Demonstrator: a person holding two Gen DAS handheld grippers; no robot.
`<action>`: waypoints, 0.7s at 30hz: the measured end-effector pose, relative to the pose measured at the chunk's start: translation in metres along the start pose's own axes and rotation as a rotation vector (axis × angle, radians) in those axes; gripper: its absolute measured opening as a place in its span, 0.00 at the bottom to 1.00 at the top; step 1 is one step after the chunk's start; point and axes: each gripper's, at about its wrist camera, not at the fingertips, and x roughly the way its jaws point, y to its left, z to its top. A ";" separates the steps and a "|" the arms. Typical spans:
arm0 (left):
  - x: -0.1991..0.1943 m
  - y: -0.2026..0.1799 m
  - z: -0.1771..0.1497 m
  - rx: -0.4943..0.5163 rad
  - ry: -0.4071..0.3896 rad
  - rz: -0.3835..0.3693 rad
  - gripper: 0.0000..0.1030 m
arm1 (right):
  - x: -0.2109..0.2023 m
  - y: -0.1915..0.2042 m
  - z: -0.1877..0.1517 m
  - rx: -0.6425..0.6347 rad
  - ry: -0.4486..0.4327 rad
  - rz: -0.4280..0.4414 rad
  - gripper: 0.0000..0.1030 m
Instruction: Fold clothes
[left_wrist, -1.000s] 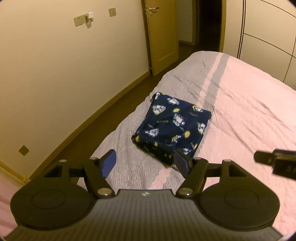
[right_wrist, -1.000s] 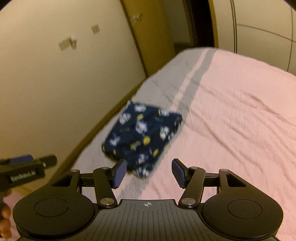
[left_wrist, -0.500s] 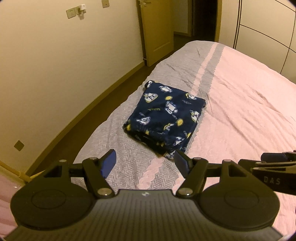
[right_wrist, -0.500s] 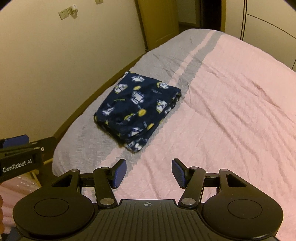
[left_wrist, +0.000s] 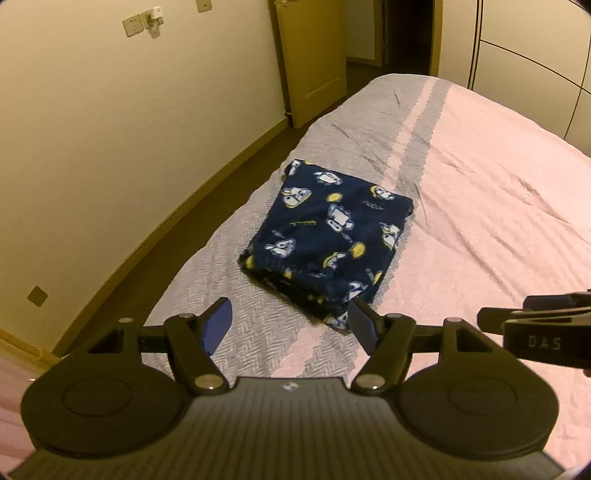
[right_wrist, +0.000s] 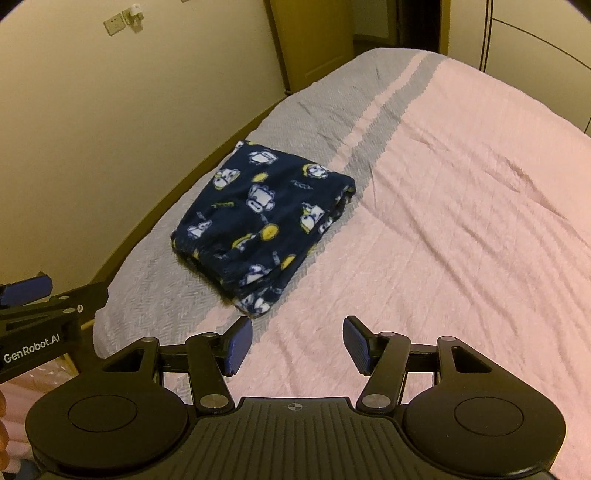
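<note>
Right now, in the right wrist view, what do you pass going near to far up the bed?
Right hand-held gripper, open → folded navy printed garment → grey stripe of the bedspread → wooden door.

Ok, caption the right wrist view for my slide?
Open right gripper hovers above the bed, near the folded navy garment.

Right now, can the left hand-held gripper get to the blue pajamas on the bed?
Probably yes. The left hand-held gripper is open, the folded blue pajamas lie just ahead on the bed, and nothing sits between them.
</note>
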 end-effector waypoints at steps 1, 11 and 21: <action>0.002 -0.002 0.001 0.002 0.003 -0.002 0.64 | 0.002 -0.001 0.001 0.000 0.004 0.001 0.57; 0.027 -0.017 0.003 -0.031 0.070 -0.001 0.64 | 0.026 -0.017 0.014 -0.018 0.052 0.004 0.57; 0.050 -0.025 -0.001 -0.055 0.137 0.004 0.64 | 0.049 -0.033 0.019 -0.026 0.109 0.003 0.57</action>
